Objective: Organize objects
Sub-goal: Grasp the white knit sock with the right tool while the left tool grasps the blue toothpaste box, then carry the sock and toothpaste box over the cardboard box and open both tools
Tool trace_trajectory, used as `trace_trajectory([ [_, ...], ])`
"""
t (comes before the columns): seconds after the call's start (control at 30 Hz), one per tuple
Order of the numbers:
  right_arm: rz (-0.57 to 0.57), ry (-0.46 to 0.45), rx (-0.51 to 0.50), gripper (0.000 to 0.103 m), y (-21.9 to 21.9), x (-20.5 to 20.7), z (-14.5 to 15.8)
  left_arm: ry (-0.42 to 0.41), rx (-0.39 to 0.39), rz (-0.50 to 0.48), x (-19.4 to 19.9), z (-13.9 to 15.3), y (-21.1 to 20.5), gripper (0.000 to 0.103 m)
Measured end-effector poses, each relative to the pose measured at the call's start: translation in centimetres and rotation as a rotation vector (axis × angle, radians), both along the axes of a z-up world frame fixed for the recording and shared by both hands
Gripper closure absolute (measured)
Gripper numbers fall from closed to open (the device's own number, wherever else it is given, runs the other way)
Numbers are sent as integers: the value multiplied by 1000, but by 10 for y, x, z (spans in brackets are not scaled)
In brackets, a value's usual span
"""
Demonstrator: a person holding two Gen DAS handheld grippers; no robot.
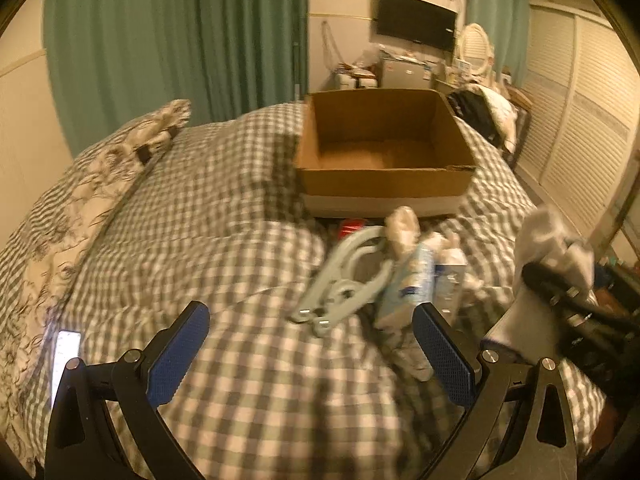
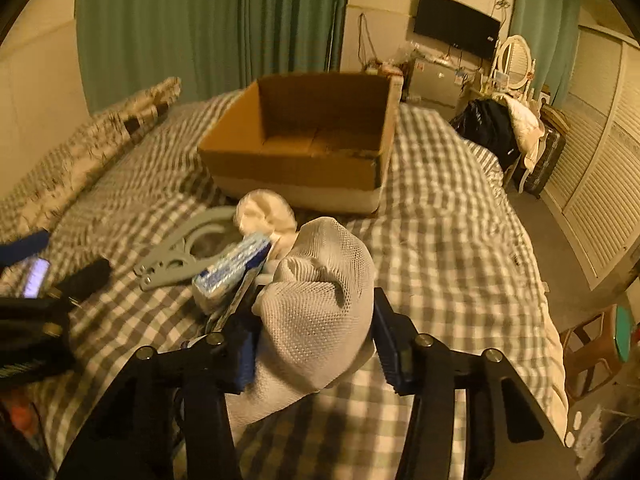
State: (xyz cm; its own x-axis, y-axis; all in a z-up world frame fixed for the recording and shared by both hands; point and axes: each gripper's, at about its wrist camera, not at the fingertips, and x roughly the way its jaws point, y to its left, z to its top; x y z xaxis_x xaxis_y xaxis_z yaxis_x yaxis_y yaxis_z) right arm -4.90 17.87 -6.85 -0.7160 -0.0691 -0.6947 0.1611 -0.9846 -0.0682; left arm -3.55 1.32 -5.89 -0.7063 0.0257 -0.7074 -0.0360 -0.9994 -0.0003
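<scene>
Right gripper [image 2: 316, 332] clamped on white mesh sock [image 2: 316, 300], lifted off bed [image 2: 448, 216] probably for drop into empty cardboard box [image 2: 296, 168] just ahead; left gripper [image 1: 312, 344] wide open, holding nothing, hovering near grey clip [image 1: 340, 280] and blue packet [image 1: 408, 280], likely next.

left wrist view: held low over bed [image 1: 240, 208], faced toward box [image 1: 384, 184] at 12 o'clock.
right wrist view: nearer, box [image 2: 296, 172] at 11 o'clock.
shared: box, bed [image 2: 440, 220].

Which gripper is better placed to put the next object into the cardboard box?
Right. The right gripper already clamps the white mesh bag, facing the empty cardboard box. The left gripper is open and holds nothing.
</scene>
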Motion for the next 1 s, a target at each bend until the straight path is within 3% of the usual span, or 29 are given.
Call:
trace_trajectory([
  [0.2,-30,64,-39,55,30,11,27,-47,-73,-40,-21,-20,29,12],
  [0.47,-44,31,-89,55,54,3,14,-97,-115,-139,-35,-41,61,15],
  [0.57,-39,17,-101,55,58,-2,8,-128,-89,-154,-45,-46,63,31],
  [0.7,-38,-3,-111,55,63,-6,0,-163,-69,-183,-51,-51,66,80],
  [1.0,-35,0,-96,55,57,1,3,-128,-40,-206,-34,-34,61,86],
])
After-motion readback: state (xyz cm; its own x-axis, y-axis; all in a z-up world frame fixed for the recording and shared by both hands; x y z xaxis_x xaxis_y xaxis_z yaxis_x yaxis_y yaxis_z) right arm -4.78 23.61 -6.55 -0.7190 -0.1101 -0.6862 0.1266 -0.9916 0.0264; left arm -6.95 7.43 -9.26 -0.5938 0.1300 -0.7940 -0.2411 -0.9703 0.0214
